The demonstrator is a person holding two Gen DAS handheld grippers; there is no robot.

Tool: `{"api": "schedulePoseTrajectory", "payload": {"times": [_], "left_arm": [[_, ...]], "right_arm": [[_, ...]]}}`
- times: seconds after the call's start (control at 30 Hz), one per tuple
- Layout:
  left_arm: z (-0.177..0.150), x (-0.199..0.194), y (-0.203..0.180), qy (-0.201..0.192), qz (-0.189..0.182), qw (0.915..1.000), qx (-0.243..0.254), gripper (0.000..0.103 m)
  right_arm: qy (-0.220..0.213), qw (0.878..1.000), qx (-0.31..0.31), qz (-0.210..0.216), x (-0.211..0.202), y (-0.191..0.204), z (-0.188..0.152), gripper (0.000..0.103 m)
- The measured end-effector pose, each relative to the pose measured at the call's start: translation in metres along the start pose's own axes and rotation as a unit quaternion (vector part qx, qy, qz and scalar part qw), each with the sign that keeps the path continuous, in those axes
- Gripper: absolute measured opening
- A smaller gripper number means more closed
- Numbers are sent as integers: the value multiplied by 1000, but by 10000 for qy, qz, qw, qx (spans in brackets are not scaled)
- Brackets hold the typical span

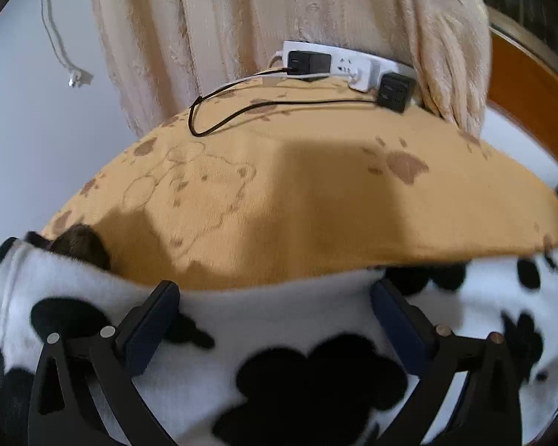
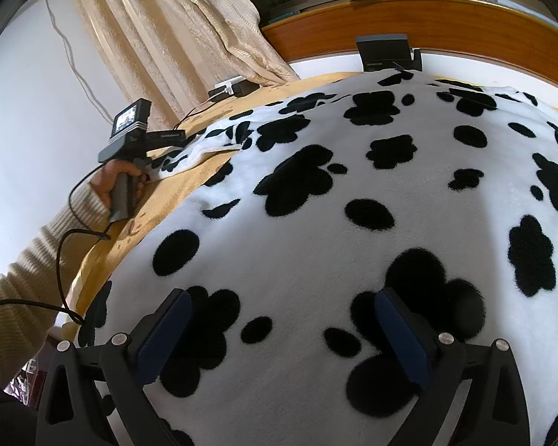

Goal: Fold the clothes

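Fleece: the spotted fleece (image 2: 316,204) lies spread over the yellow blanket (image 1: 279,193) on the bed, and its near hem runs under my left fingers.
Left fingers: my left fingers (image 1: 275,297) are spread wide over the hem, nothing between them, nothing held.
Right fingers: my right fingers (image 2: 282,312) stand just as wide over the middle of the fleece, also empty.
Risk, double grab: if I close the left fingers low, I judge they could pinch the blanket along with the hem, and the fold would drag the bedding.
Risk, thin bite: the pile looks soft and thick; a shallow pinch at the very edge may slip out once I lift.
Risk, cord: the black cord (image 1: 219,119) and power strip (image 1: 338,65) sit at the far edge, apart from the fleece; a long sweep that way could snag them.
Risk, uneven fold: with only one corner lifted, the fleece may bunch.
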State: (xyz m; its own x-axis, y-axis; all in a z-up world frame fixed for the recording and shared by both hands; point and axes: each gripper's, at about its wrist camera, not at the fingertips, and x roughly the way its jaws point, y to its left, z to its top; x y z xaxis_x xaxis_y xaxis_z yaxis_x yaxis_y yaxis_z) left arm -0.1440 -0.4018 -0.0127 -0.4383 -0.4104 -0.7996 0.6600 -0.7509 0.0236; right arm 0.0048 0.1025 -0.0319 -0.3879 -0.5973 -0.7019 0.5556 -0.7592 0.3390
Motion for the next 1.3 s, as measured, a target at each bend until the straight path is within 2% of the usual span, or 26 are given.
{"api": "schedulePoseTrajectory", "payload": {"times": [0.13, 0.33, 0.4, 0.47, 0.57, 0.67, 0.8, 0.97, 1.1, 1.2, 1.3], "left_arm": [[11, 9, 3, 30, -25, 9999, -118, 103], [4, 1, 2, 38, -71, 9999, -96, 103], [-6, -14, -4, 45, -270, 9996, 21, 103], [-18, -37, -11, 33, -700, 9973, 196, 103], [-44, -80, -24, -12, -1295, 9896, 624, 103], [-81, -129, -40, -52, -1829, 9757, 1208, 103], [-137, -168, -39, 58, -2185, 9578, 1866, 103], [-204, -199, -21, 215, -2542, 9441, 2087, 103], [-234, -211, -7, 267, -2992, 9322, 2020, 103], [-252, -213, -6, 291, -3051, 9297, 2044, 103], [-262, -212, -7, 140, -2908, 9363, 1962, 103]], "right_arm": [[-5, 10000, 6, 7, 0, 0, 0, 101], [6, 10000, -16, -23, 0, 1, -1, 101], [7, 10000, -18, -21, 0, 1, -1, 101], [13, 10000, -23, -20, 1, 1, -1, 101], [26, 10000, -48, -49, 2, 2, 0, 102], [30, 10000, -61, -65, 2, 2, 0, 102], [34, 9999, -77, -85, 2, 3, -1, 102], [58, 9998, -135, -160, 3, 5, -1, 102], [87, 9994, -204, -251, 4, 7, -2, 102], [127, 9988, -290, -371, 6, 11, -2, 102], [169, 9979, -378, -496, 8, 14, -3, 102]]}}
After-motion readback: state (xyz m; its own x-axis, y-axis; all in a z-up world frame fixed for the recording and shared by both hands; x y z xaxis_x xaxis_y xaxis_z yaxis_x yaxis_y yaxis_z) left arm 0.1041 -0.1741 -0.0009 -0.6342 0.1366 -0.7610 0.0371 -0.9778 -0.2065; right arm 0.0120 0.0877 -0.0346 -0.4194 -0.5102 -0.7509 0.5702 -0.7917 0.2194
